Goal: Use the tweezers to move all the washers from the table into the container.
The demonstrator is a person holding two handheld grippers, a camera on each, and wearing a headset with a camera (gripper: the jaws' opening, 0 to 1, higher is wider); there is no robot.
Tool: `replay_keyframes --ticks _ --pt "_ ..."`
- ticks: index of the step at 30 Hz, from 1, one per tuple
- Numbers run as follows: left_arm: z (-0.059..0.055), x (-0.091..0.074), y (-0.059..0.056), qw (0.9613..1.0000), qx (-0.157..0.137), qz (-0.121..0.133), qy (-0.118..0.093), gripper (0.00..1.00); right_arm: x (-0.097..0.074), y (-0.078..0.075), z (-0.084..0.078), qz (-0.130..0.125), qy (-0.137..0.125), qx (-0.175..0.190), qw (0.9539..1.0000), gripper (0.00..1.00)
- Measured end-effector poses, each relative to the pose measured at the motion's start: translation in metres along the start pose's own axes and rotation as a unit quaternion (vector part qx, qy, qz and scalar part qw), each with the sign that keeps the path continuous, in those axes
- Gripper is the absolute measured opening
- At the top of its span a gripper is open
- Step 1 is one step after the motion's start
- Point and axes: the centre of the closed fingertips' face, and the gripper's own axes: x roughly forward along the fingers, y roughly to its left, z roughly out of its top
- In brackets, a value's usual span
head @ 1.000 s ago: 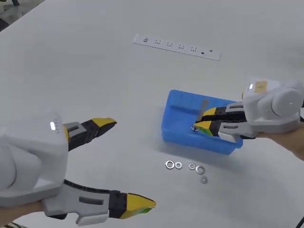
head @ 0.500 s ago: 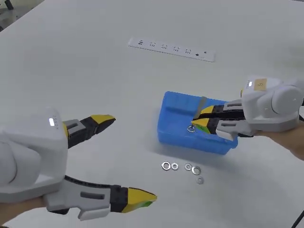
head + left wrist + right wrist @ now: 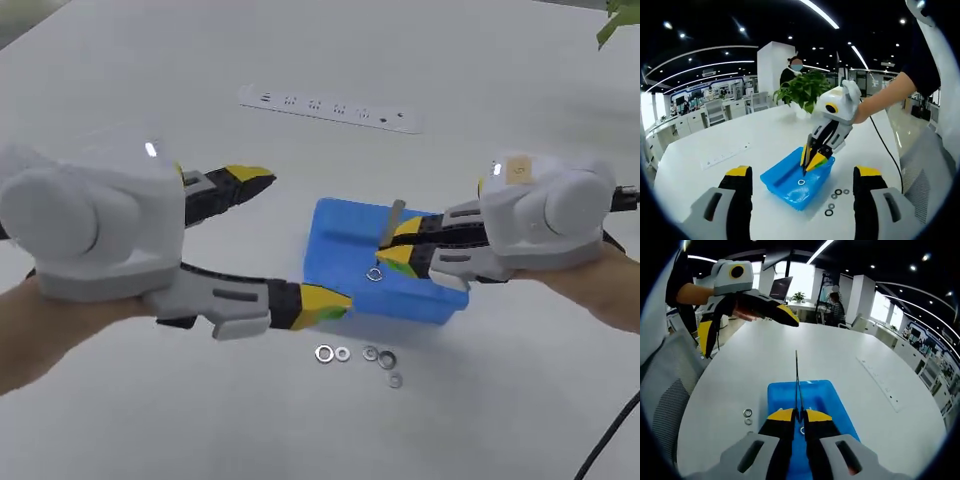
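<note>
Dropping a washer [image 3: 375,275] into the blue container [image 3: 335,235] looks like the step in hand. The little ring is inside the container, right at the tip of the tweezers [image 3: 394,218]. I cannot tell if the tips pinch it or if it lies on the container's floor. Five more washers [image 3: 343,354] lie in a short row on the white desk [image 3: 500,400], just beside the container's near wall. So I think the job has only begun.

The right gripper [image 3: 395,258] hangs over the container from the right side. Its jaws are squeezed narrow on the tweezers, which poke out in front and point down into the container. The left gripper [image 3: 300,238] floats near the container's left end. Its jaws are spread wide and hold nothing.

A power strip [image 3: 330,108] lies well apart, toward the far side of the desk.

Next, I think the right gripper must let the tweezers' tips open a little so the ring is free. Then it can lift out and go to the row on the desk. The rings are thin and flat, so the tips need to come down carefully on one ring's edge and pinch only that one.
</note>
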Motion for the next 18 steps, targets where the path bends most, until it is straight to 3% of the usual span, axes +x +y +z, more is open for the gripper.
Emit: replay_keyframes --ticks 2,5,7,10,18 --pt "0.006 0.008 0.003 0.9999 0.002 -0.011 -0.006 0.84 -0.001 0.001 0.003 0.001 -0.002 -0.005 1.0000 0.08" --pt "0.013 0.024 -0.004 0.9988 0.016 -0.043 -0.014 0.71 -0.002 0.003 0.005 0.005 -0.003 -0.009 0.9999 0.08" --pt "0.012 0.033 -0.007 0.9983 0.025 -0.051 -0.013 0.66 -0.002 0.005 0.005 0.008 -0.001 -0.012 0.9999 0.08" --pt "0.000 0.044 -0.018 0.9953 0.047 -0.083 0.017 0.59 -0.003 0.008 0.004 0.014 0.002 -0.017 0.9998 0.08" --pt "0.005 0.051 -0.028 0.9914 0.057 -0.117 0.015 0.34 -0.002 0.010 -0.001 0.022 0.006 -0.020 0.9995 0.08"
